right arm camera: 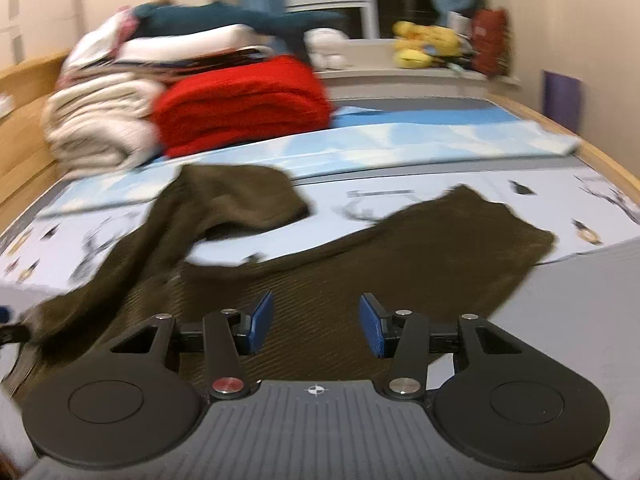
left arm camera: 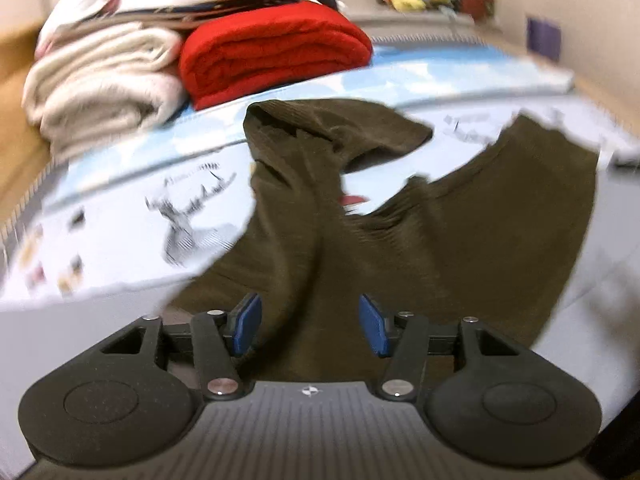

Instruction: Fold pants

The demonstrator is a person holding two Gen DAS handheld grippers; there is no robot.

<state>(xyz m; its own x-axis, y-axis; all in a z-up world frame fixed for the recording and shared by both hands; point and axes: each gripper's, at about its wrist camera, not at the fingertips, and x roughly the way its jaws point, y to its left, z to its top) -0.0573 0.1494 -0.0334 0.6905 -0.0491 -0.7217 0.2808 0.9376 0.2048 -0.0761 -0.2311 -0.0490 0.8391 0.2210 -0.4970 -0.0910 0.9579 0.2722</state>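
We look across a bed [right arm camera: 560, 300] with a printed sheet [left arm camera: 120, 216], where the brown pants [right arm camera: 360, 264] lie spread, one leg folded back on itself. Behind them sit a cream blanket [left arm camera: 100, 80] and a red blanket [right arm camera: 244, 100]. Our left gripper [left arm camera: 311, 324] and right gripper [right arm camera: 316, 326] hover over the waist end, jaws spread apart, pinching nothing.
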